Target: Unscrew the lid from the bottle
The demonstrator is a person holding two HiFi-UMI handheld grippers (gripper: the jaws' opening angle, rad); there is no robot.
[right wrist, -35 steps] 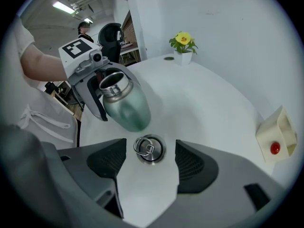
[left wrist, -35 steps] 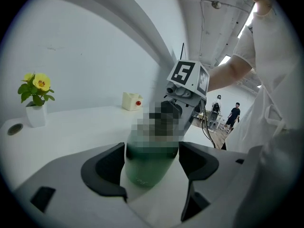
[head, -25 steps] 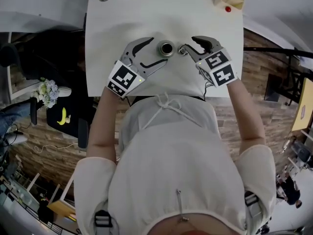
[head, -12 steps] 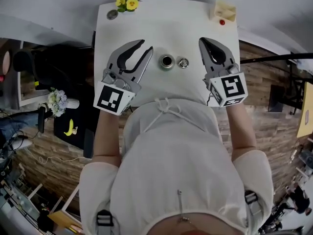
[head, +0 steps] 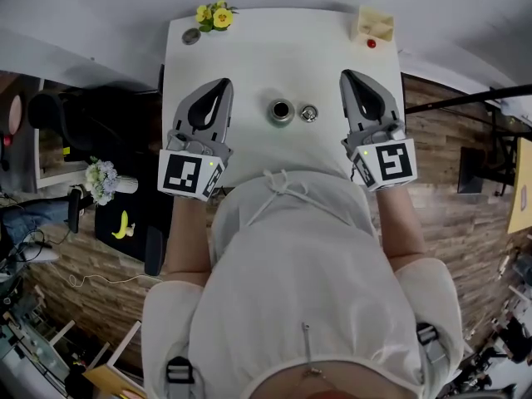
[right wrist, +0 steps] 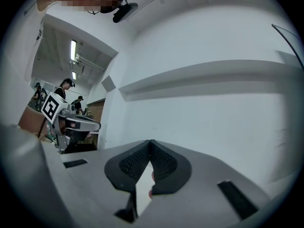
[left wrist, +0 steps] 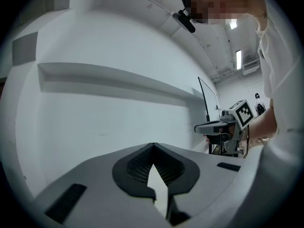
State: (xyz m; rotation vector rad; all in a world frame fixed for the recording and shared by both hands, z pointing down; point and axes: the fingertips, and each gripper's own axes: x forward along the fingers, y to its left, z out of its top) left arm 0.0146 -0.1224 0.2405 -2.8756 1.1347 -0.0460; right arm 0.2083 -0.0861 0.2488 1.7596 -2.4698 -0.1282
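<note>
Both claws have drawn back from the bottle [head: 281,110] and risen off the table [head: 249,65]. A second ago they crowded it from either side; now they flank it well apart. The bottle stands upright near the middle of the table with its mouth open. The lid [head: 309,113] lies just to its right on the tabletop, close beside it but apart from it.

The left claw [head: 224,83] has just been closing, from wide open to tips touching, and its own view shows nothing between the jaws, only the white wall beyond. The right claw [head: 345,75] has closed too; its jaws meet at the tips and hold nothing. Each points level toward the far wall, and each shows in the other's view, held out at about the same height.

At the far edge of the table sit yellow flowers [head: 214,15] and a small grey disc [head: 191,36] on the left, and a yellow box [head: 376,23] with a red ball [head: 371,44] on the right.

With the lid off and set down, and both claws empty and clear, the unscrewing looks finished.
</note>
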